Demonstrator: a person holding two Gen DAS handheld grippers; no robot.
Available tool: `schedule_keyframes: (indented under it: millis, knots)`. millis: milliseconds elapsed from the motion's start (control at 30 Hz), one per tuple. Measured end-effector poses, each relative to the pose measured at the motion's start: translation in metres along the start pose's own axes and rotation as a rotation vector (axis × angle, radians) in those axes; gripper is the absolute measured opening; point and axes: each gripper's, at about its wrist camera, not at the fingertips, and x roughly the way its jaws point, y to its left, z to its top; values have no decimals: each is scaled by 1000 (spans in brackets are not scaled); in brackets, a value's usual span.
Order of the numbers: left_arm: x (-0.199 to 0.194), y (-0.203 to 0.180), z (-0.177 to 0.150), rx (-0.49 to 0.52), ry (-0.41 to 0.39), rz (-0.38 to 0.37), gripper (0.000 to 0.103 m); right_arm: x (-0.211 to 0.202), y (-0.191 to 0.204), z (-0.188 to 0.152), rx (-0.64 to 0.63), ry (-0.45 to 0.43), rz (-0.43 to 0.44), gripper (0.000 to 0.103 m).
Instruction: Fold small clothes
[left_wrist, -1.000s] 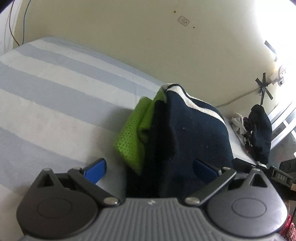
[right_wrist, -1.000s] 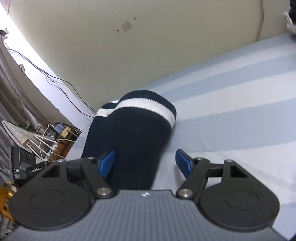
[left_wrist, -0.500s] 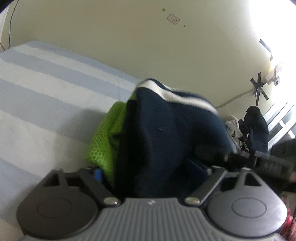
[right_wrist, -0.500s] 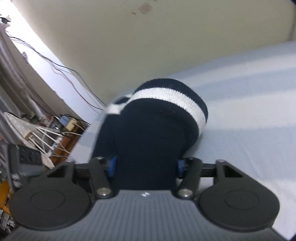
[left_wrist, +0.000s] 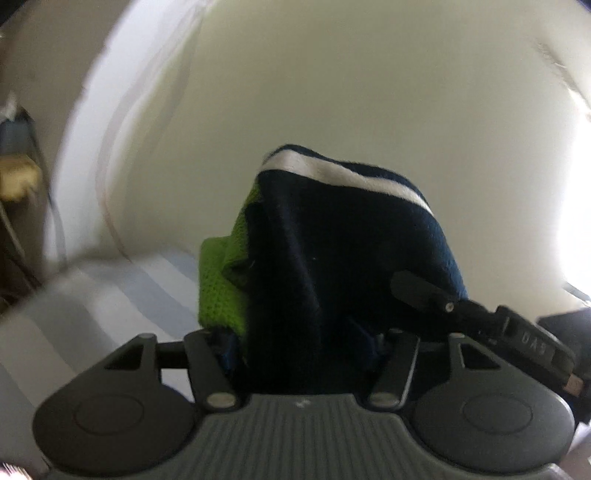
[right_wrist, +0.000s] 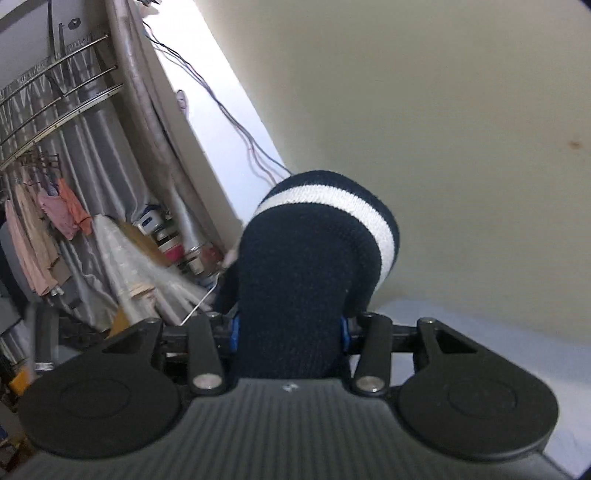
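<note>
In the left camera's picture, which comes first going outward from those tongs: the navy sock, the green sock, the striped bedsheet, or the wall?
1. Navy sock, white-banded, between the closing left tongs, pads pressing on it.
2. Green sock, against the navy one's left side; whether the tongs touch it too is hidden.
3. Striped bedsheet, below, left.
4. Cream wall, behind everything.

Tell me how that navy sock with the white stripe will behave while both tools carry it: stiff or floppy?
Likely floppy: the navy sock bulges and curls over above the right tool, whose jaws are closing on it. Probably light and not slippery, since its knit looks coarse. In the left tool it creases beside green fabric, so expect sagging.
</note>
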Motion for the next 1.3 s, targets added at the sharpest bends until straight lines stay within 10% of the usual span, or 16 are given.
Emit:
schedule_keyframes:
  millis: [100,167,833,1300]
  knots:
    - [53,29,-4,-25,79,219,69,59,-23,-17,-42,61,-136,65]
    - [76,49,-19,-79,182,354,47,84,-35,-41,-87,141,-309,64]
    - [16,-57,-152,190,84,567,79,-97,-19,-144,-41,159,-371,66]
    - [15,-77,-164,306,21,709,97,-107,-21,-156,-45,140,-382,69]
